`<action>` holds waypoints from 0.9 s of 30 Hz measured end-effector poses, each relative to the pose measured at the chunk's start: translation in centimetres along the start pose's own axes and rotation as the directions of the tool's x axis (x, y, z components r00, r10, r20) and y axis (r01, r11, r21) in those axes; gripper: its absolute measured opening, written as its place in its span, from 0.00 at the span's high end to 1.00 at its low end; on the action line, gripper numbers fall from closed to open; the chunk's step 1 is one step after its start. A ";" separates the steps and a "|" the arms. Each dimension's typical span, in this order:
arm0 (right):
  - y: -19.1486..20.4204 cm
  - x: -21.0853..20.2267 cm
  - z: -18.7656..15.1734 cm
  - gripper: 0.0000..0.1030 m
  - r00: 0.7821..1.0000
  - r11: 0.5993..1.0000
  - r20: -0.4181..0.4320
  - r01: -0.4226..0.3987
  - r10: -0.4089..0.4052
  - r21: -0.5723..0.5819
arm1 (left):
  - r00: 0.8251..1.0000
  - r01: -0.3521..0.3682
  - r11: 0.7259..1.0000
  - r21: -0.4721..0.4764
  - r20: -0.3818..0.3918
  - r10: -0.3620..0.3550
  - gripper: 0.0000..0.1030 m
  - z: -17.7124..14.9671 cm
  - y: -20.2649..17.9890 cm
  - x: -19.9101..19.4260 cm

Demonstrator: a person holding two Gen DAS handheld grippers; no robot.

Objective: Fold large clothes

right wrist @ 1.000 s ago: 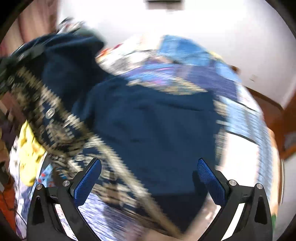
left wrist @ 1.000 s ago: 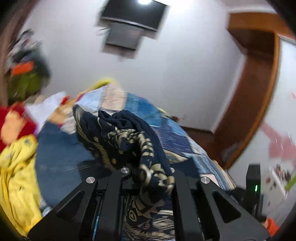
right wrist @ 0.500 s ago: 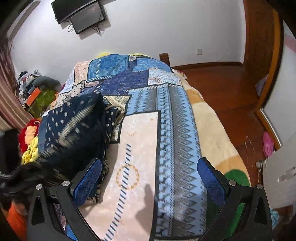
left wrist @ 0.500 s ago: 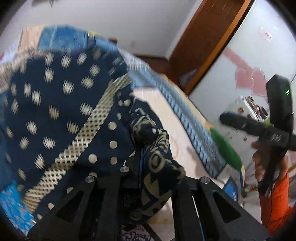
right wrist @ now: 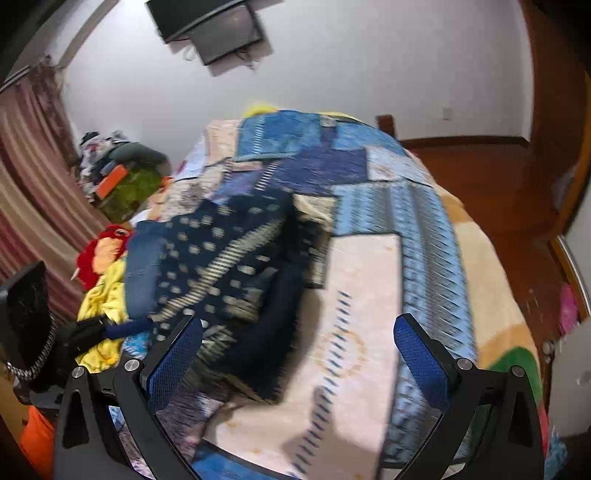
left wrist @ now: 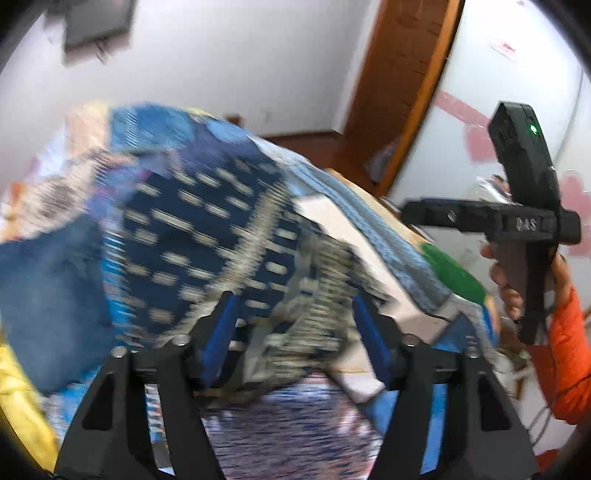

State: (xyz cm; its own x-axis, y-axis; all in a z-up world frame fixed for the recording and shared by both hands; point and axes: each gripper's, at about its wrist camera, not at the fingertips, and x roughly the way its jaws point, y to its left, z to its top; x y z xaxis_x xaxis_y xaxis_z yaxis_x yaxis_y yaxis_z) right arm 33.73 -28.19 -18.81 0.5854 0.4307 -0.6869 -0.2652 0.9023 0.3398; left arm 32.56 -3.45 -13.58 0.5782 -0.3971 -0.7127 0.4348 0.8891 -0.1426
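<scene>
A navy garment with cream dots and bands [left wrist: 207, 229] lies spread on the patchwork bedspread [left wrist: 369, 236]. My left gripper [left wrist: 291, 306] hovers over its near edge. Its jaws are opening, and rumpled cloth lies loose between the blue pads [left wrist: 221, 325] without being pressed; the view is blurred. In the right wrist view the same garment [right wrist: 221, 258] sits on the left half of the bed. My right gripper [right wrist: 299, 325] stands wide open above the cream panel of the bedspread [right wrist: 362, 295], with nothing between its fingers.
A hand in an orange sleeve [left wrist: 565, 332] holds the other gripper at the right. Yellow cloth [right wrist: 103, 295] and a red soft toy [right wrist: 99, 251] lie at the bed's left edge. A screen [right wrist: 214, 26] hangs on the far wall; wooden floor [right wrist: 498, 177] lies to the right.
The left gripper's jaws were shut on a bunch of the navy garment and now stand apart, with the cloth dropped onto the bed. The right gripper has drawn back, still open.
</scene>
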 end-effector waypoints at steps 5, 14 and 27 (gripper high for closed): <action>3.5 3.2 0.7 0.00 0.998 0.997 -0.036 -0.061 0.059 -0.049 | 0.973 -0.231 0.973 0.019 0.028 0.231 0.20 0.6 4.3 -1.0; 2.1 11.9 -2.9 0.00 0.965 1.000 -0.261 -0.015 0.010 -0.018 | 0.961 -0.257 0.963 -0.079 -0.122 0.247 0.17 -3.7 8.7 4.8; -2.6 6.9 -5.3 0.00 0.967 1.000 -0.254 0.004 -0.003 0.001 | 0.957 -0.273 0.961 -0.037 -0.110 0.268 0.15 -6.2 8.4 1.1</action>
State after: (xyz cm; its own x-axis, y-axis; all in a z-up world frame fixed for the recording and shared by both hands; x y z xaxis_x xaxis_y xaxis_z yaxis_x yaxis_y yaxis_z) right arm 34.39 -27.47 -27.87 0.3722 0.4178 -0.8288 -0.2626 0.9039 0.3378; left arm 32.57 5.01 -19.88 0.5941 -0.1173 -0.7958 0.2344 0.9716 0.0318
